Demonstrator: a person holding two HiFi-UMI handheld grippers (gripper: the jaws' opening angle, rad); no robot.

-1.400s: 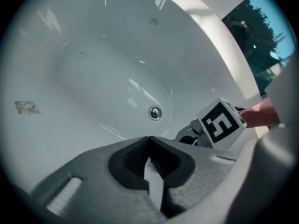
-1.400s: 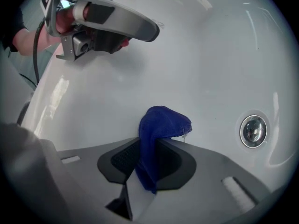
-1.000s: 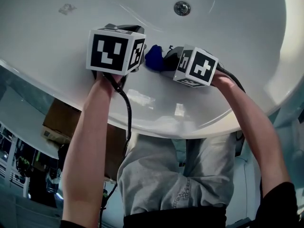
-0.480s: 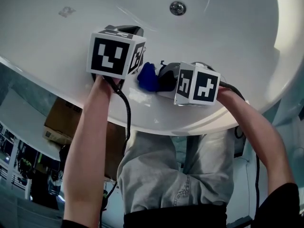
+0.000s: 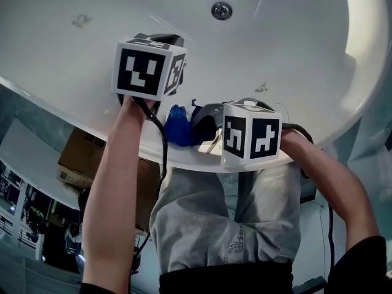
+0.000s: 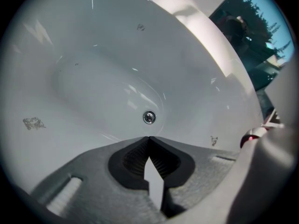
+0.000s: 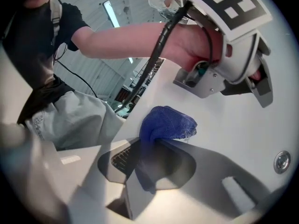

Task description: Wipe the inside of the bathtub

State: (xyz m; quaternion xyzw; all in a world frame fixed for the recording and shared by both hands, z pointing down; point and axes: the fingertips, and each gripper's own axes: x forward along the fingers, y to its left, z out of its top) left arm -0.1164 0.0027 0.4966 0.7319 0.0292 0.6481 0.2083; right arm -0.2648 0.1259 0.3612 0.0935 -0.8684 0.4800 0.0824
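The white bathtub (image 5: 294,48) fills the head view, its round metal drain (image 5: 221,10) at the far middle. My right gripper (image 7: 150,143) is shut on a bunched blue cloth (image 7: 167,123). In the head view the blue cloth (image 5: 177,126) sits against the tub's near wall, just inside the rim (image 5: 184,156). My left gripper (image 6: 149,138) is shut with nothing in it and hovers over the basin, pointing at the drain (image 6: 148,117). Its marker cube (image 5: 147,66) is left of and above the cloth. Small grey smudges (image 5: 261,87) mark the tub wall.
More smudges (image 6: 33,123) show on the tub's inside in the left gripper view. A cardboard box (image 5: 82,155) stands outside the tub at the left. The person's grey shorts (image 5: 226,225) are close against the near rim. A black cable (image 5: 164,146) hangs from the left gripper.
My right gripper has drawn the blue cloth down the tub wall toward the near rim and to the left. The left gripper has stayed about where it was.
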